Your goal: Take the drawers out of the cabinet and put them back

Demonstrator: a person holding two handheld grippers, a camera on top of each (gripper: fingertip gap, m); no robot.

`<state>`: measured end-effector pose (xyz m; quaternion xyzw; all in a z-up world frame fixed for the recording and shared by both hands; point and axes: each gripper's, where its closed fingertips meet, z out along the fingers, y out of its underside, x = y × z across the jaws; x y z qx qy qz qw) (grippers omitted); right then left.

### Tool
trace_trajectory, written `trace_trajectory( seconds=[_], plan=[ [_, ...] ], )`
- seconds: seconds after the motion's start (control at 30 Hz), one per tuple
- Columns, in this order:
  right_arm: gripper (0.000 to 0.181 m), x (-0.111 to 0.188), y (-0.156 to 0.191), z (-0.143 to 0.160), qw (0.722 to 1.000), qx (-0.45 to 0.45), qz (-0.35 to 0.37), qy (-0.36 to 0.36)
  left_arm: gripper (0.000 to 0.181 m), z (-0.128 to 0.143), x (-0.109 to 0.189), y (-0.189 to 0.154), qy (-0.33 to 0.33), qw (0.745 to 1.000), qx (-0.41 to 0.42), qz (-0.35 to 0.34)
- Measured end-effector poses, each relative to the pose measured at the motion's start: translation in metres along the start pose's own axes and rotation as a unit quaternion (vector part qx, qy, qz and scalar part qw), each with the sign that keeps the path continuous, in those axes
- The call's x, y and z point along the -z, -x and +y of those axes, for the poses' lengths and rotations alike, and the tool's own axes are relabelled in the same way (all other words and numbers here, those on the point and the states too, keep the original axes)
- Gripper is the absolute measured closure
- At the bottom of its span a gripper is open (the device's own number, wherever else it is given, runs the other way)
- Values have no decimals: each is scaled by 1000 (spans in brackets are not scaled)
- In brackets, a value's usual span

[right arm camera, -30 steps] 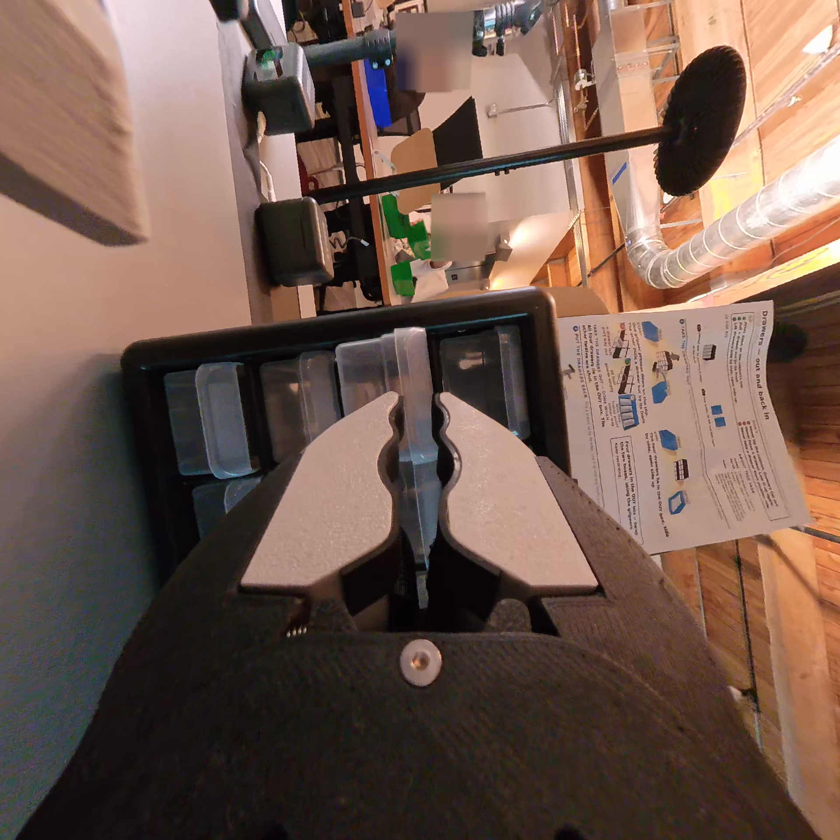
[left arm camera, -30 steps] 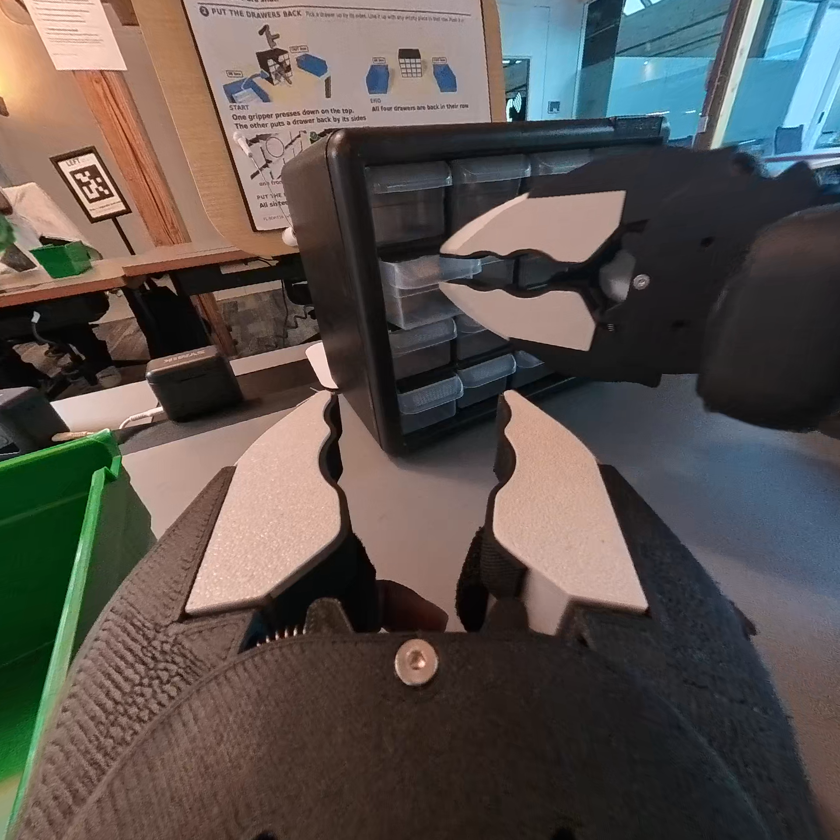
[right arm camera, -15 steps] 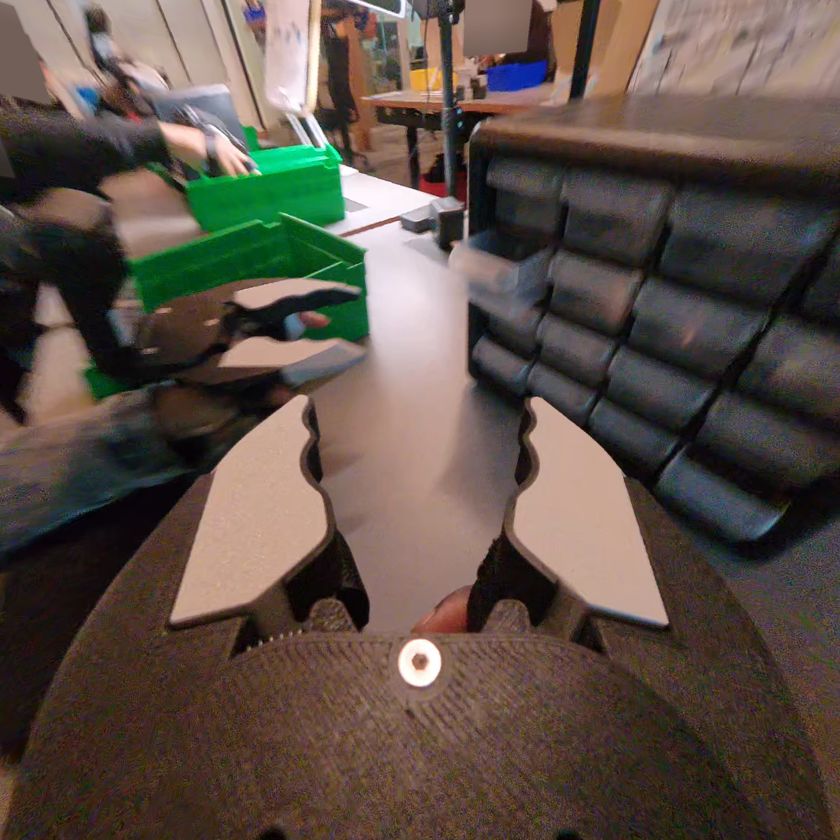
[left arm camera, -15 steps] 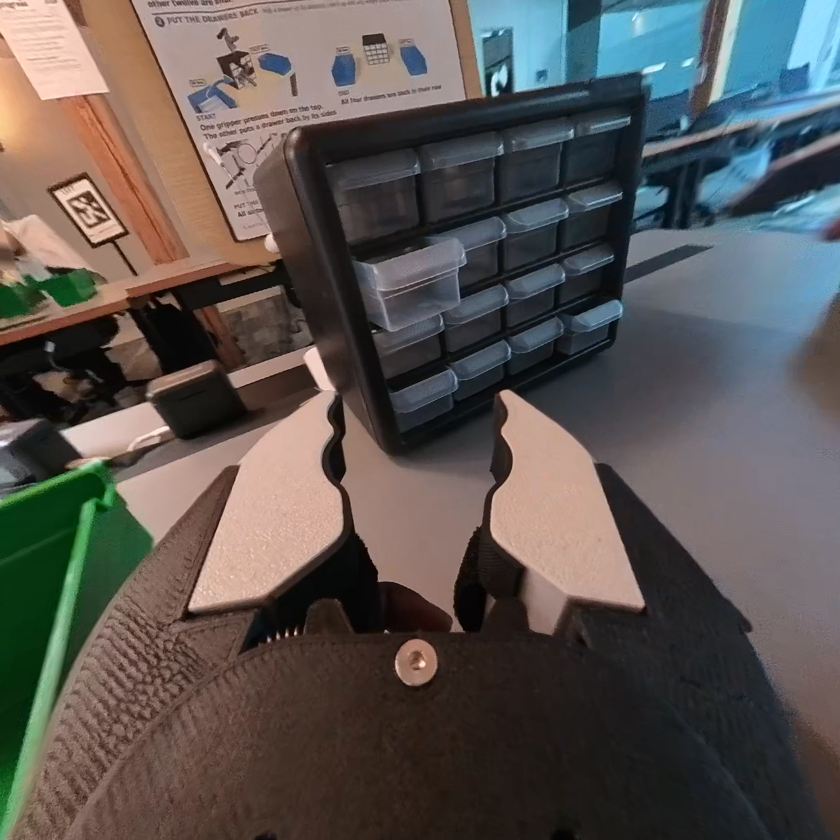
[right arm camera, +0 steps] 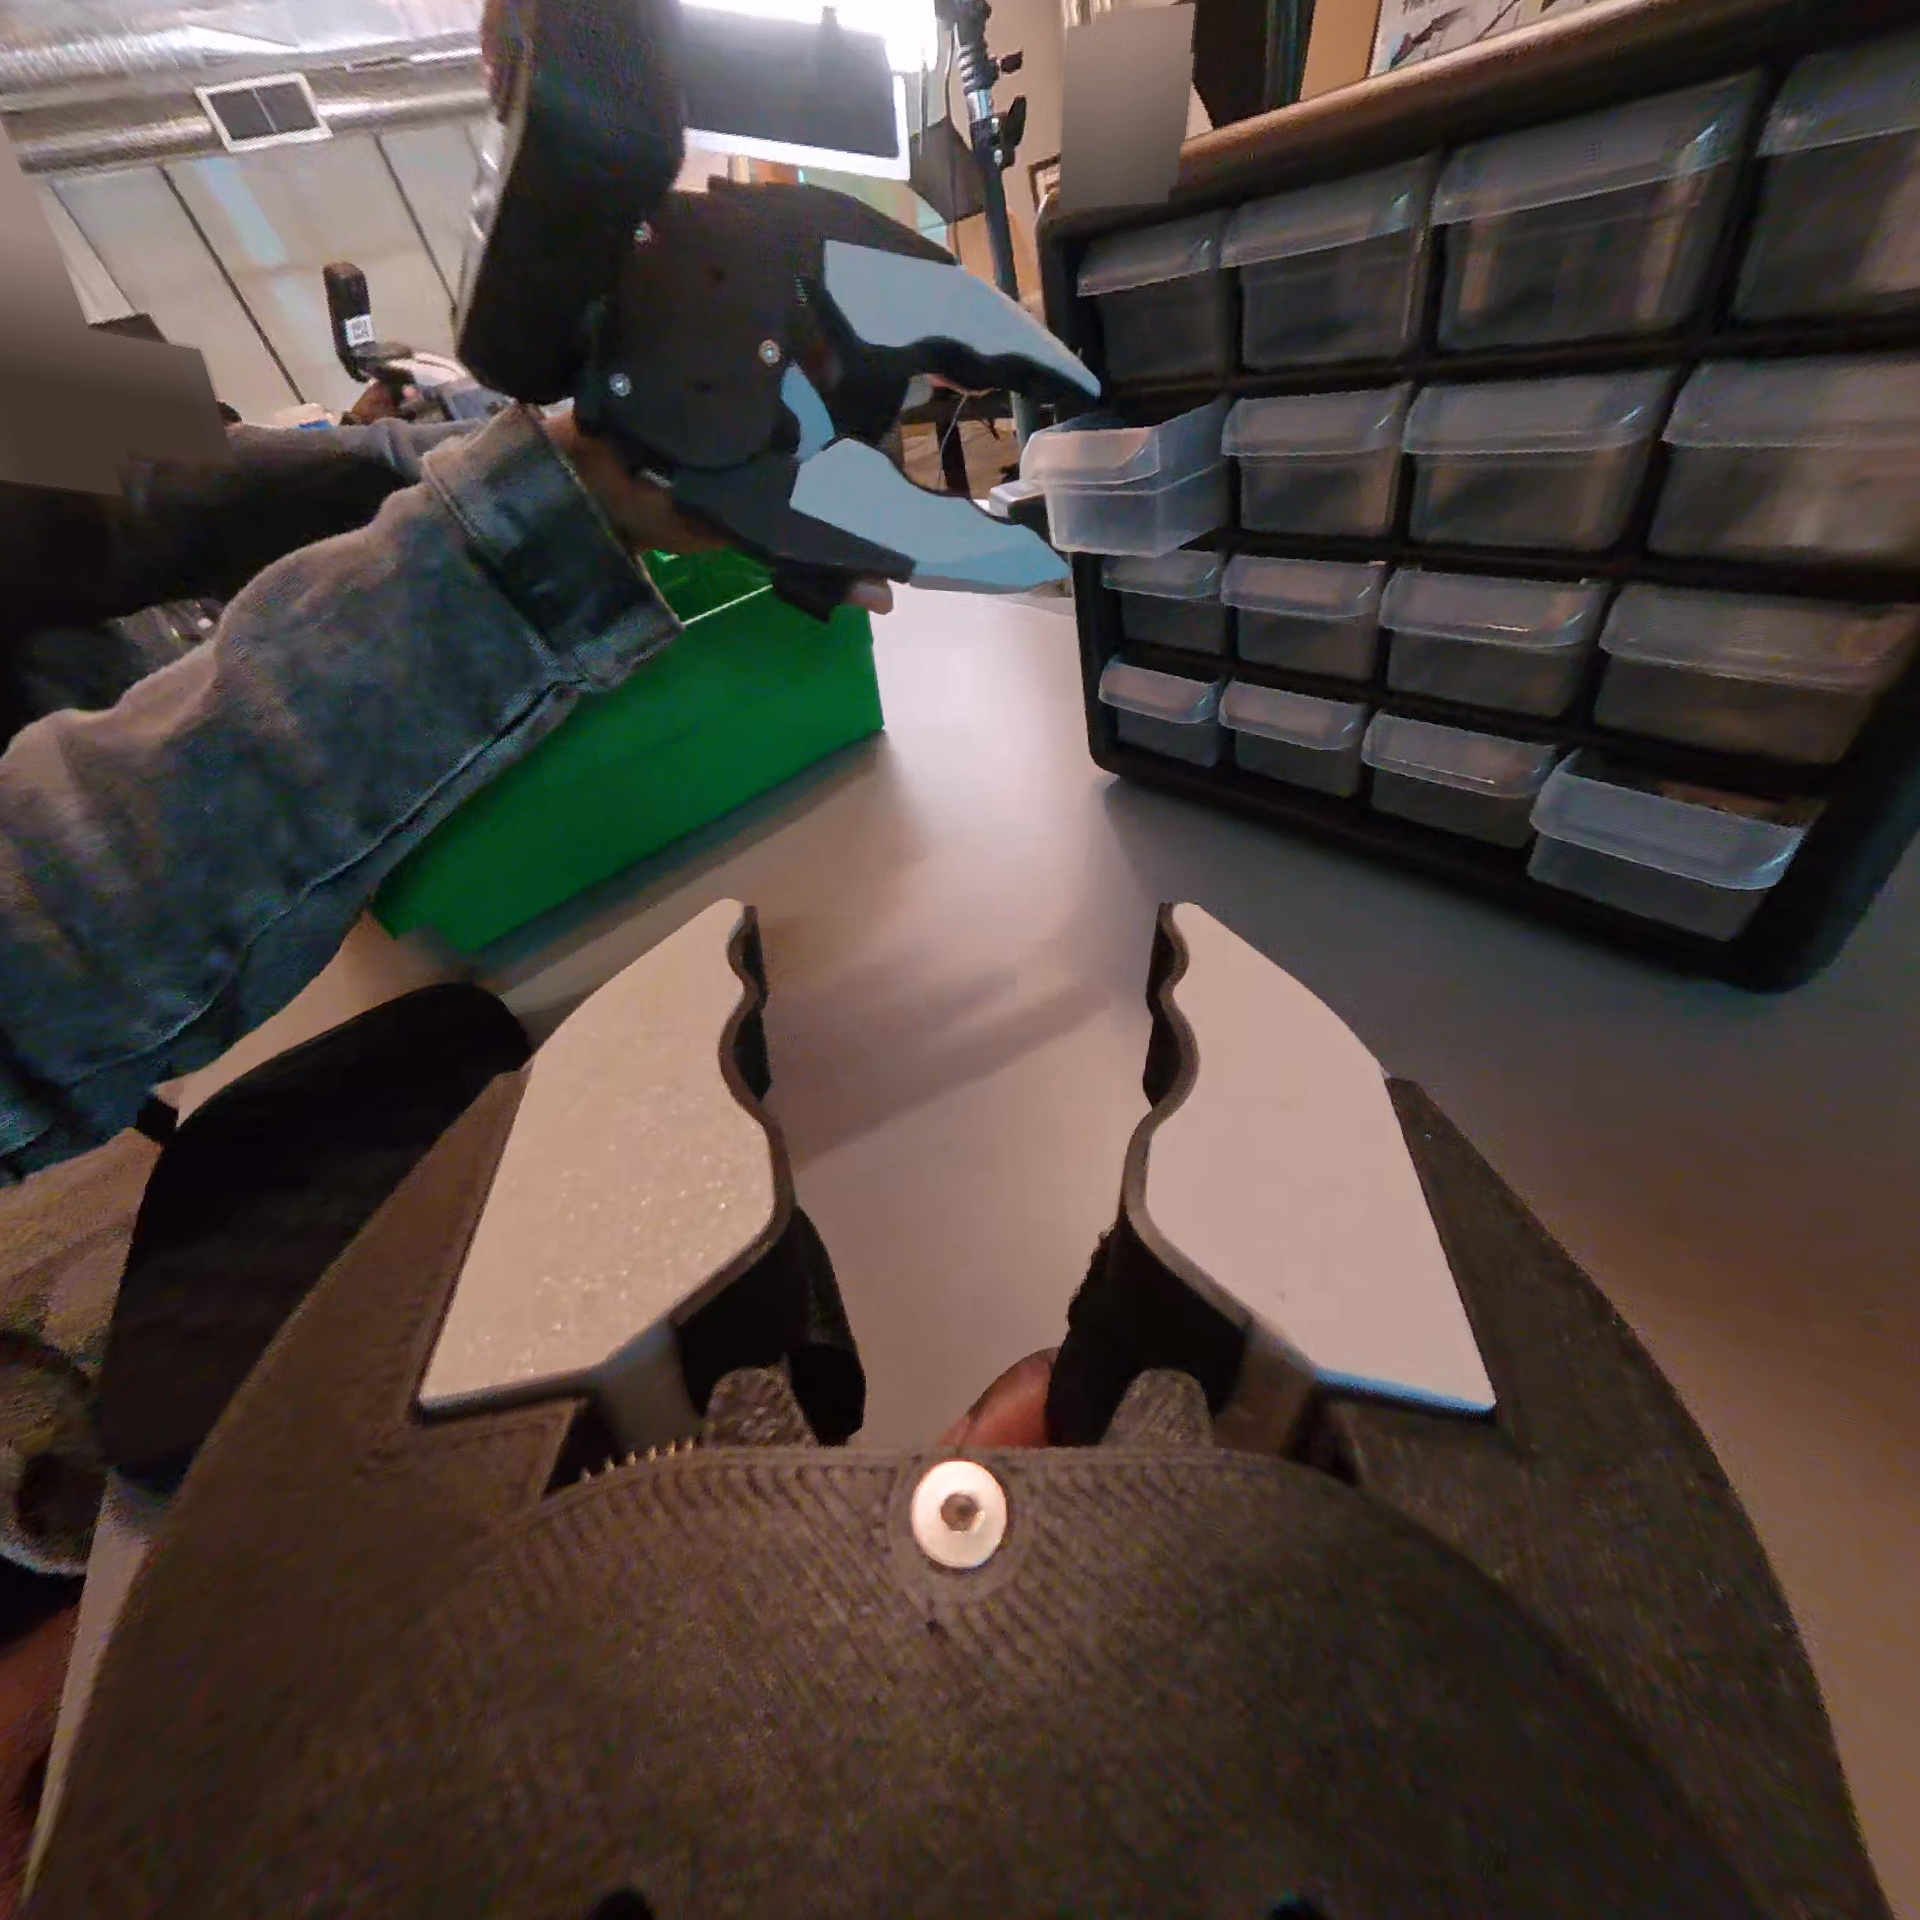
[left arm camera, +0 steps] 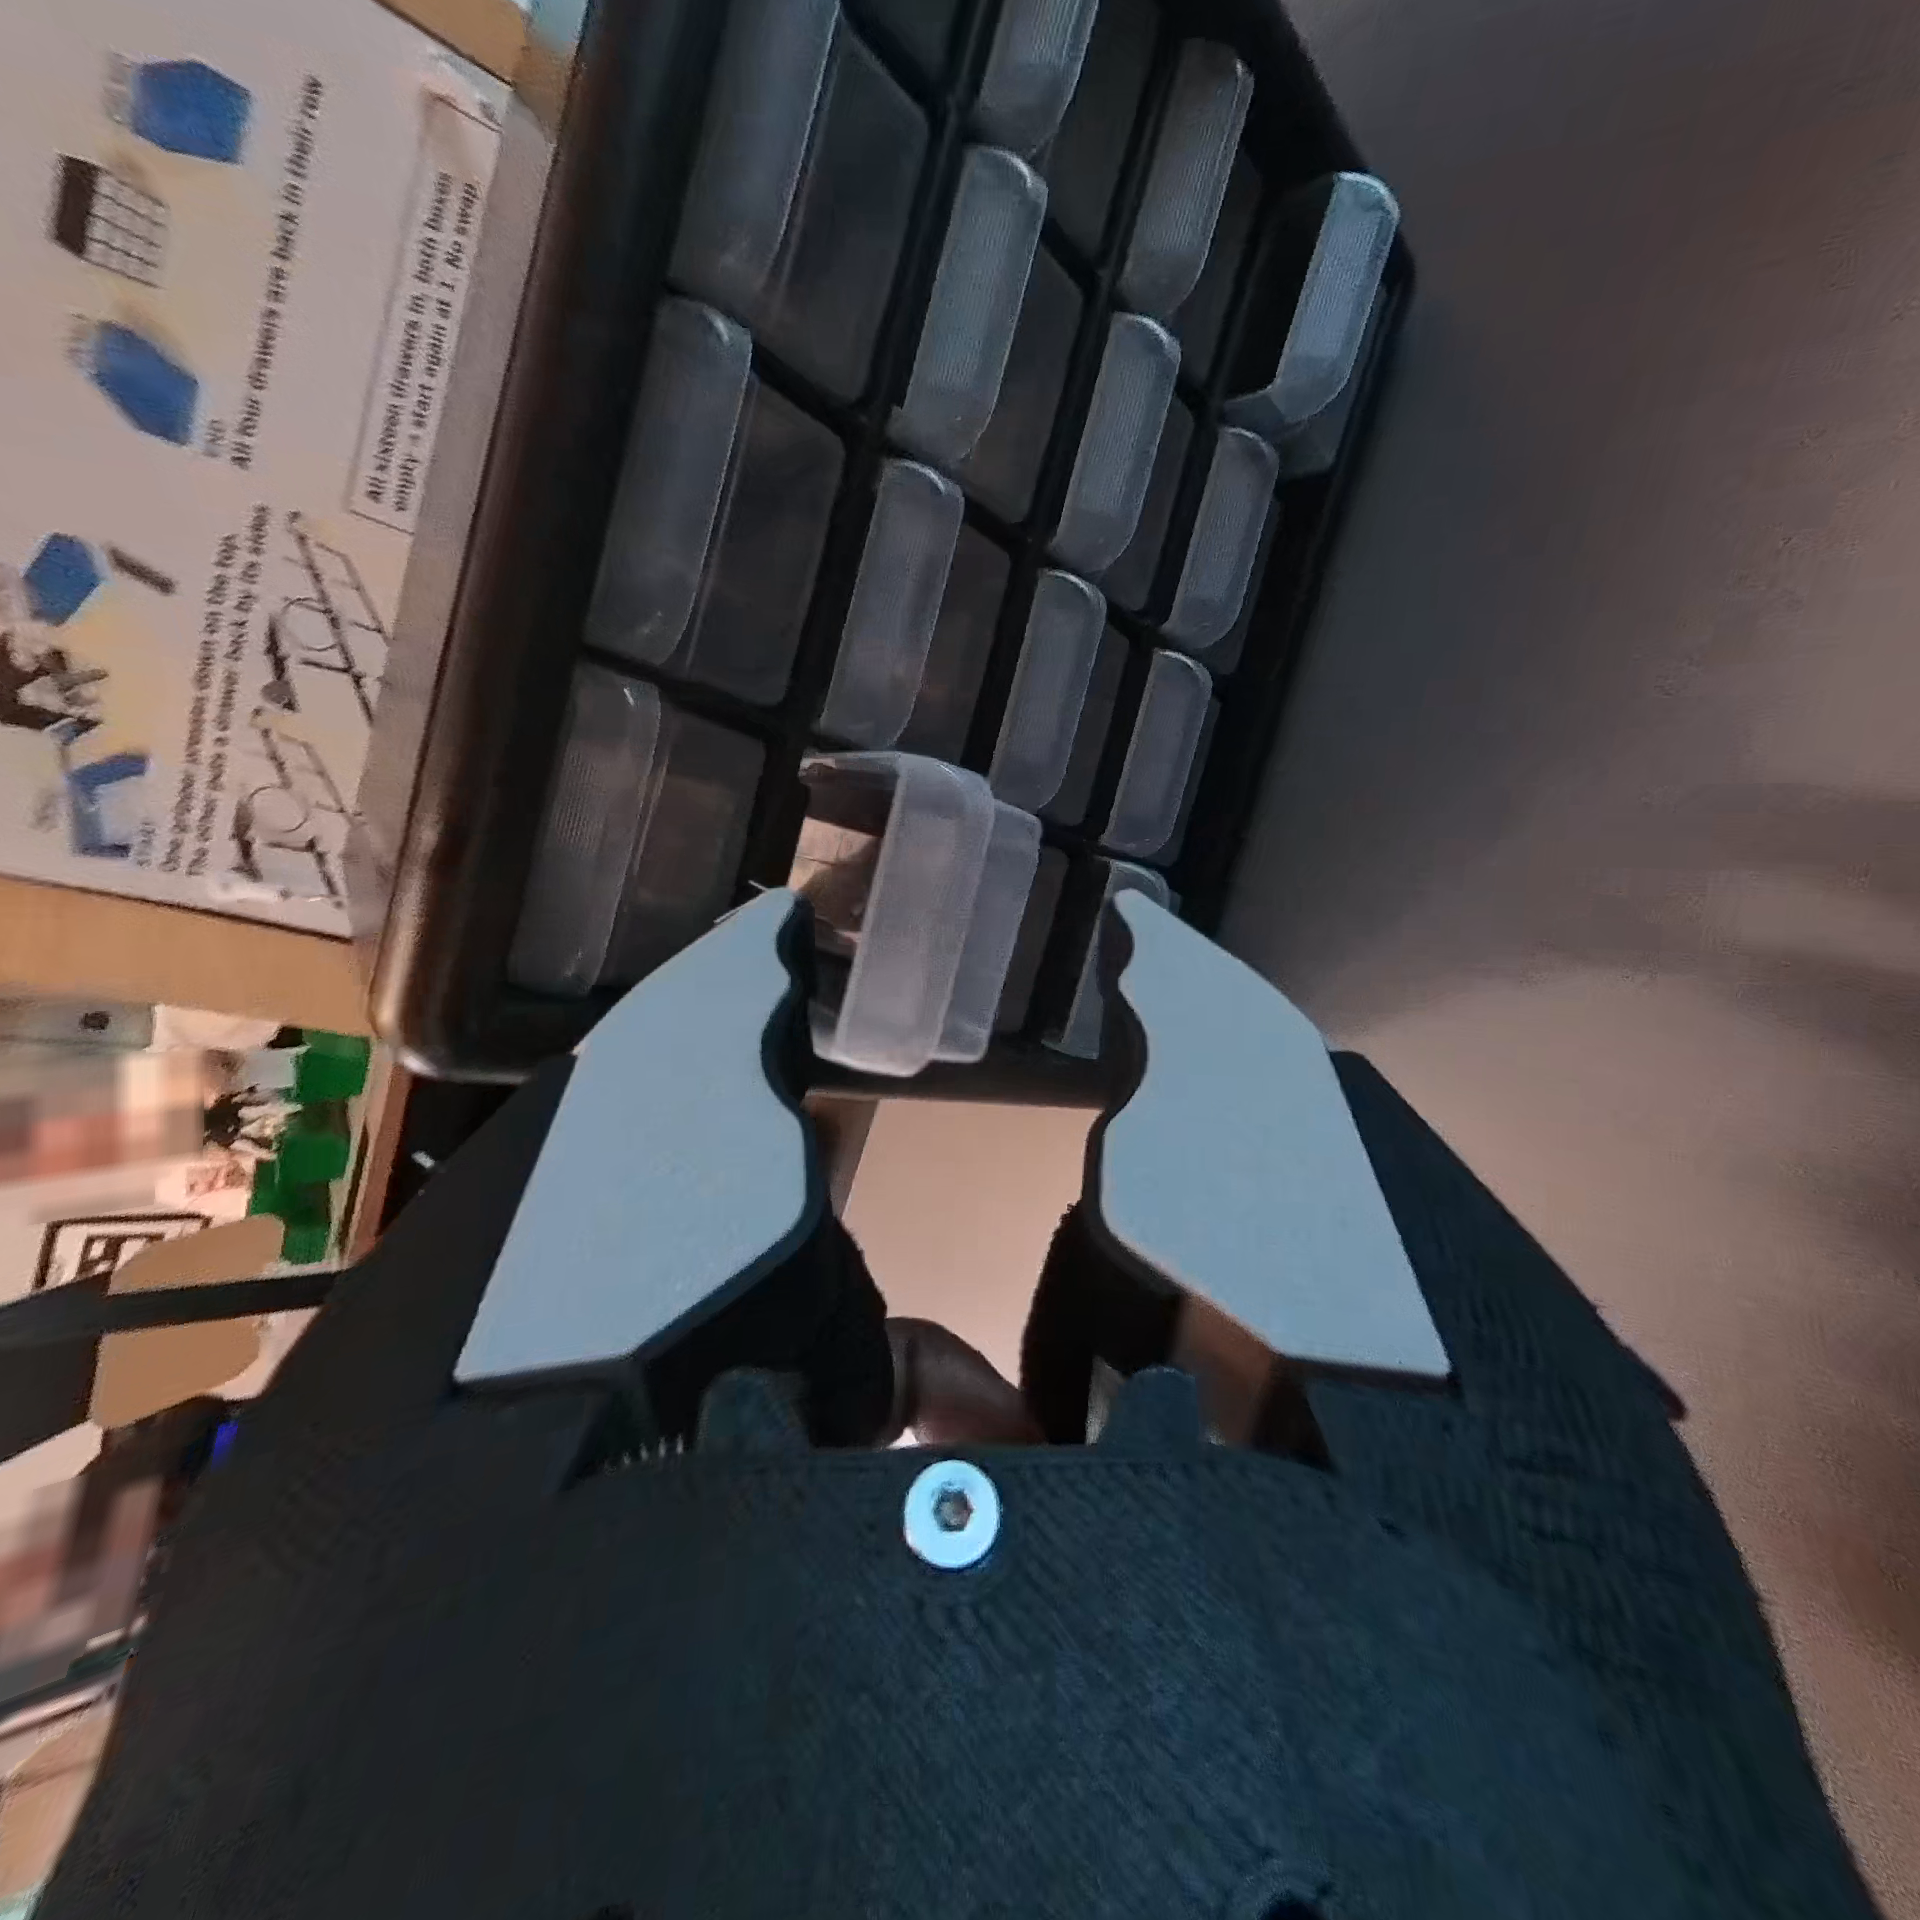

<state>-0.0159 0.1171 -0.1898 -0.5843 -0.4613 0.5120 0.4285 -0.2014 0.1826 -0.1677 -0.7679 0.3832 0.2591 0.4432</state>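
The black cabinet (right arm camera: 1089, 623) with clear drawers stands on the grey table (right arm camera: 987, 831). One clear drawer (right arm camera: 1132, 478), at the left end of the second row, sticks partly out. My left gripper (right arm camera: 1075, 483) is turned on its side and open, one finger above and one below the drawer's front. In the left wrist view the drawer (left arm camera: 914, 914) sits between the fingertips of the left gripper (left arm camera: 956, 914), with the cabinet (left arm camera: 468, 623) behind it. My right gripper (right arm camera: 951, 925) is open and empty, low over the table in front of the cabinet.
A green bin (right arm camera: 675, 727) sits on the table left of the cabinet, under the person's denim sleeve (right arm camera: 312, 675). The bottom right drawer (right arm camera: 1662, 842) sticks out a little. An instruction poster (left arm camera: 260, 364) hangs behind the cabinet.
My right gripper let go of the drawer's lip and drew back, levelling out low over the table. My left gripper rolled sideways and moved up to the protruding drawer.
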Motion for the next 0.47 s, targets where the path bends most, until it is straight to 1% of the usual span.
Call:
trace_trajectory(
  seconds=[0.13, 0.17, 0.23, 0.37, 0.47],
  plan=[
    [113, 1, -5, -1, 1000, 13, 17, -4, 144, 10, -13, 4, 20, 999, -12, 42],
    [114, 1, -6, 0, 1000, 19, 20, -2, 150, 14, -15, 3, 31, 998, -19, 52],
    [114, 1, -7, 2, 999, 23, 25, 1, 156, 19, -15, 1, 45, 996, -32, 67],
    [116, 2, -9, 1, 1000, 15, 25, -5, 162, 12, 1, -14, 48, 991, -35, 123],
    [117, 3, -11, -2, 1000, 4, 26, -13, 162, 11, 15, -22, 64, 986, -50, 145]
  ],
)
